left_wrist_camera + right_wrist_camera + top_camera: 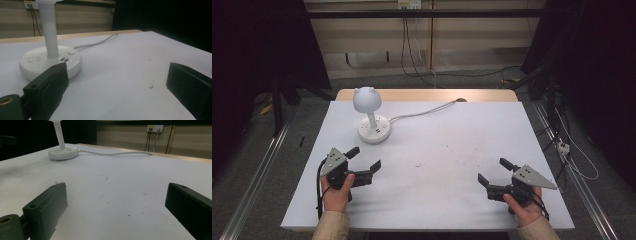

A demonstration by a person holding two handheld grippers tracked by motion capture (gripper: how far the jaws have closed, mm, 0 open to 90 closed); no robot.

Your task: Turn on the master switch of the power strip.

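A white-covered table [427, 165] carries a small white lamp [373, 116] near its far-left corner. The lamp has a round base [50, 63] with sockets and a button on top, an upright stem [49, 32] and a rounded shade [366, 99] with 2 little ear-like bumps. Its white cord [427, 111] runs from the base across the cover to the far edge, where a strip of bare wood shows.

The left gripper [364, 157] sits near the left edge toward the near side, held in the person's left hand [337, 192]. Its 2 black jaws stand wide apart with nothing between them, and in the left gripper view the lamp base lies just beyond the left jaw, apart from it.

The right gripper [493, 171] is near the near-right corner, held in the right hand [524, 207]. Its 2 jaws are also spread wide and empty, pointing across the bare cover with the lamp well away.
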